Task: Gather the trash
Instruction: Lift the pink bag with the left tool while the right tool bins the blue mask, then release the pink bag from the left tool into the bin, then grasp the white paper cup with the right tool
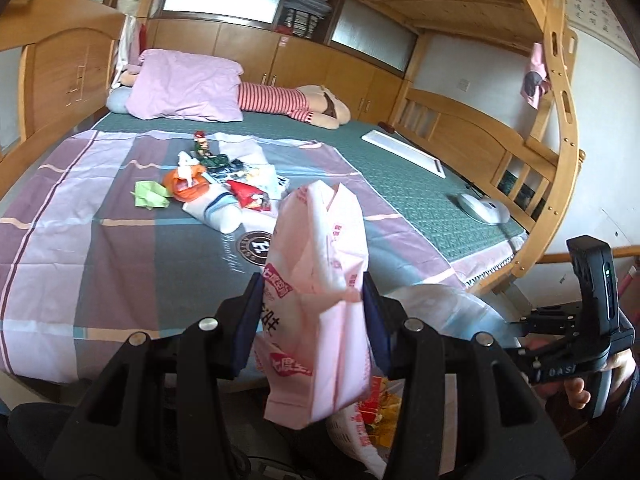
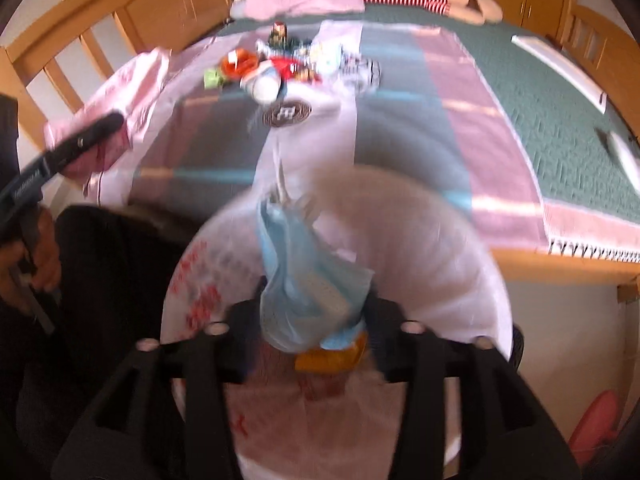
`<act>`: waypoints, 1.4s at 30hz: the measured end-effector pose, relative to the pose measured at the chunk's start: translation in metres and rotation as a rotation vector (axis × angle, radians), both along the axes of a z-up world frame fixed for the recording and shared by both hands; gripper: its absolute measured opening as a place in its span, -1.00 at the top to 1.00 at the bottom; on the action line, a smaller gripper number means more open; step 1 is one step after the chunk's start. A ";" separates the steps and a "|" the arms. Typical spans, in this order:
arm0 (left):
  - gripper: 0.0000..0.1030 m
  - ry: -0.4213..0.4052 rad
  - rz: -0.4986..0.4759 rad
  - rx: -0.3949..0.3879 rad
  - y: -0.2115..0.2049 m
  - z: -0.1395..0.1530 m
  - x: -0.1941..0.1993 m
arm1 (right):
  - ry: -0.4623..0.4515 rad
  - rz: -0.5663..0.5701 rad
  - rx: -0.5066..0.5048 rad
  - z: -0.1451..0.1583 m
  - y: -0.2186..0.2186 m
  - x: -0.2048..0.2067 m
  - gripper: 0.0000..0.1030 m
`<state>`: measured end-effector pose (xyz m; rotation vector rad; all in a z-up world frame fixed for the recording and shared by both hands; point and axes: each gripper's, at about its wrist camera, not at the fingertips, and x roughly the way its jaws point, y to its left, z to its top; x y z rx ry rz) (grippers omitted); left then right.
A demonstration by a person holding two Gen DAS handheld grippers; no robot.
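Pink bag (image 1: pixel 320 280) in left claw (image 1: pixel 310 320)

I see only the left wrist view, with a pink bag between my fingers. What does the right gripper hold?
Observer: The right gripper is shut on a blue wrapper, blurred by motion.
Operator: Is something under it?
Observer: Yes, a white bag with red print lies open below, with an orange item inside.
Operator: How does my pink bag look from there?
Observer: The pink bag hangs at the bed's left edge, held up by the left gripper.
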<state>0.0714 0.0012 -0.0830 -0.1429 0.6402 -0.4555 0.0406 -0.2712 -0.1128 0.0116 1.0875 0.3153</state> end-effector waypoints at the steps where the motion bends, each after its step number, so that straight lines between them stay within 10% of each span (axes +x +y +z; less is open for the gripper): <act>1: 0.07 0.002 -0.009 0.000 -0.003 0.000 -0.003 | -0.017 -0.010 0.024 0.004 -0.007 -0.001 -0.32; 5: 0.07 0.019 -0.082 0.000 -0.018 -0.004 -0.008 | -0.139 -0.155 0.135 0.038 -0.041 0.001 -0.45; 12: 0.00 0.082 -0.480 0.006 -0.081 -0.024 -0.032 | -0.290 -0.333 0.227 0.069 -0.074 0.004 -0.46; 17: -0.70 0.101 -0.579 0.085 -0.106 -0.044 -0.045 | -0.287 -0.325 0.193 0.065 -0.068 0.011 -0.46; 23: -0.77 0.088 -0.396 0.023 -0.068 -0.038 -0.016 | -0.270 -0.313 0.190 0.060 -0.058 0.023 -0.46; 29: -0.77 0.092 0.038 0.120 0.003 -0.038 0.044 | -0.266 -0.269 0.162 0.063 -0.036 0.054 -0.46; 42: -0.80 0.239 0.599 0.009 0.156 -0.060 0.133 | -0.196 -0.048 0.100 0.028 0.105 0.214 -0.46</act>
